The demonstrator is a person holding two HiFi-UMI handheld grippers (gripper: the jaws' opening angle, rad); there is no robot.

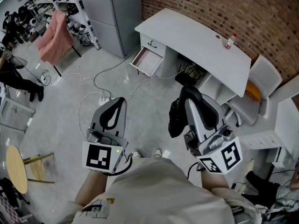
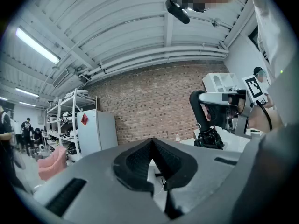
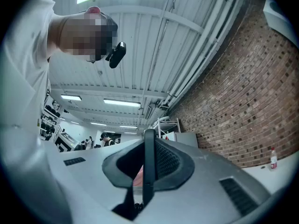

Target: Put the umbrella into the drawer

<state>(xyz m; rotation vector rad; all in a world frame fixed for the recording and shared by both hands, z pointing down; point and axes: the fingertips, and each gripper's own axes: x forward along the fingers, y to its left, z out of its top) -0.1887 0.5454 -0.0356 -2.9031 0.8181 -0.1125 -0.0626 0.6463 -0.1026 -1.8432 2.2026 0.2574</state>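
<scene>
A folded black umbrella (image 1: 176,118) hangs beside my right gripper (image 1: 189,92), which is shut on a thin black part of it, seen as a dark strip (image 3: 148,171) between the pads. In the left gripper view the umbrella (image 2: 209,138) dangles below that gripper. My left gripper (image 1: 119,101) is held level at the left, shut with nothing in it; its pads meet at the tip (image 2: 151,143). The drawer (image 1: 147,61) stands pulled open at the left end of the white desk (image 1: 196,36), ahead of both grippers and apart from them.
A small bottle (image 1: 229,42) stands on the desk near the brick wall. A white chair (image 1: 261,85) sits at the desk's right. Cables and a power strip (image 1: 103,98) lie on the floor between me and the drawer. A round wooden stool (image 1: 16,169) is at the left.
</scene>
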